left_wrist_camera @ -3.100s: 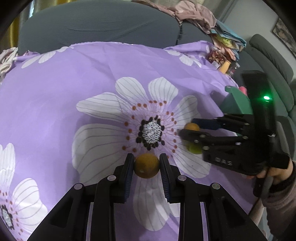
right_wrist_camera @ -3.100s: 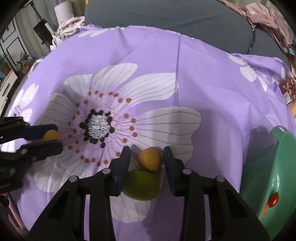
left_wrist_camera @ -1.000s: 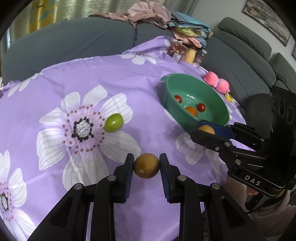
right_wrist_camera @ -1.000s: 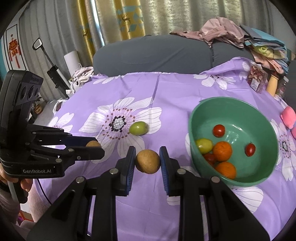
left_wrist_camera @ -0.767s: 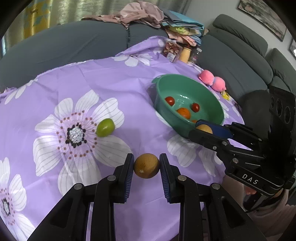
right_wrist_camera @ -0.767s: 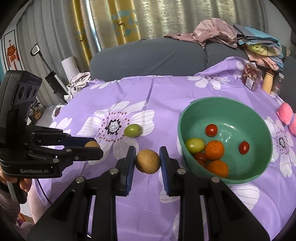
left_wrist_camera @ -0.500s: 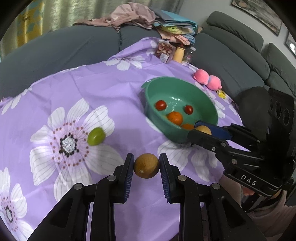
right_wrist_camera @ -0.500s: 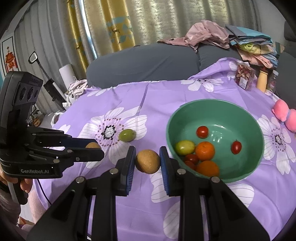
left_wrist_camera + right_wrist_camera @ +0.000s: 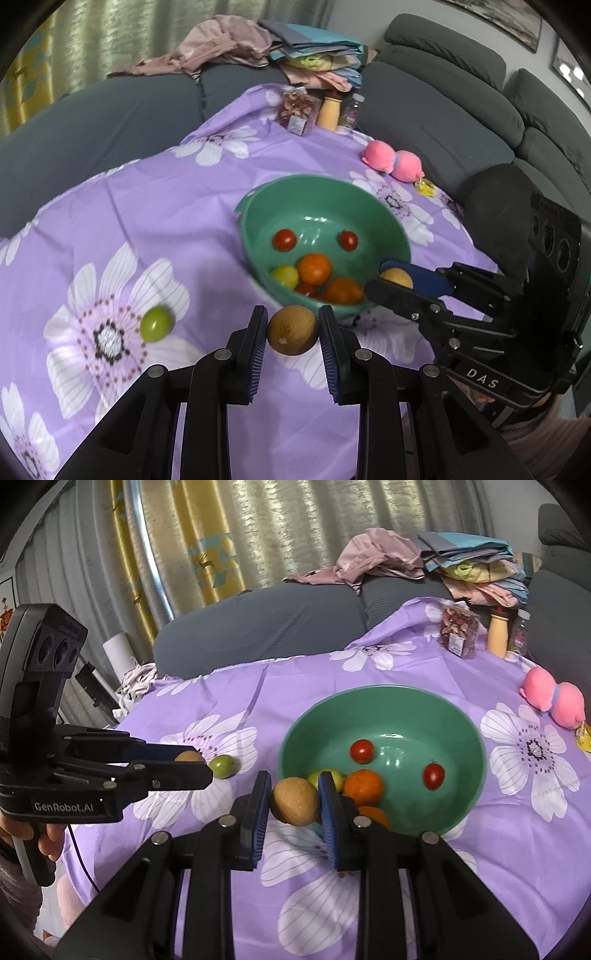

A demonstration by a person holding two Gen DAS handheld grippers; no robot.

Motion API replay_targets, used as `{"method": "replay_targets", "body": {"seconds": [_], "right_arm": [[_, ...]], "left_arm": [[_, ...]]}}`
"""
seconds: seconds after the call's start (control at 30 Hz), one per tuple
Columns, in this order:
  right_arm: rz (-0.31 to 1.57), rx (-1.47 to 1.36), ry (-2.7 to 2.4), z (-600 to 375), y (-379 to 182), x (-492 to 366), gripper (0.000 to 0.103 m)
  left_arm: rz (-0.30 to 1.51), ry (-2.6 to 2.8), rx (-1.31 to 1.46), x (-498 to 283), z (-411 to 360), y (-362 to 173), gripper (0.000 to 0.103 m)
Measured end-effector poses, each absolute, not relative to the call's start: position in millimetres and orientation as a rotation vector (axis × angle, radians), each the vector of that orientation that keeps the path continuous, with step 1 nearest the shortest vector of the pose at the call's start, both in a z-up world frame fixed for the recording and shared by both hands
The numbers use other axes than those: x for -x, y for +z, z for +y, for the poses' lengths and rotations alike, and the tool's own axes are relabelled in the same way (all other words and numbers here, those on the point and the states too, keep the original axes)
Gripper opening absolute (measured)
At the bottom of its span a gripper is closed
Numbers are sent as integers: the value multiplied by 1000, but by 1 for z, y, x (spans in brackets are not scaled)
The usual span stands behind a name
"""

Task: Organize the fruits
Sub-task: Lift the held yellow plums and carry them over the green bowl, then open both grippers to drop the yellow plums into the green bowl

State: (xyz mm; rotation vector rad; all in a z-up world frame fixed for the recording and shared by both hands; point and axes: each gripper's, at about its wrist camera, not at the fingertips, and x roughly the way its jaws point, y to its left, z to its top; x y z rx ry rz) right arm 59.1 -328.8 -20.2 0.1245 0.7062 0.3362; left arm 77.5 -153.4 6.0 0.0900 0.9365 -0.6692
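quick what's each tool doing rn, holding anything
Left tool: shut on a brown fruit.
Right tool: shut on a tan fruit.

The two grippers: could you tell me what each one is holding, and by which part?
Left gripper: a brown round fruit, pinched across its sides. Right gripper: a tan round fruit, likewise.

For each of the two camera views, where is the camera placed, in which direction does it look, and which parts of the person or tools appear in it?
Left wrist: sits behind the left gripper, looking along its fingers at a brown fruit, with the green bowl beyond; the right gripper shows at right.
Right wrist: sits behind the right gripper, which holds a tan fruit near the bowl; the left gripper and a hand show at left.
Shared: bowl, green fruit, purple cloth.
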Motion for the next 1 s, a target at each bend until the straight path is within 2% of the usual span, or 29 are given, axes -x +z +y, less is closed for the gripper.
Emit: {"method": "replay_targets", "body": {"seconds": [1.0], "right_arm": [[697,-182,231,-387,-31,-85,27]], "left_arm": [[978,-753,-134,-126,-232,-3,29]]}}
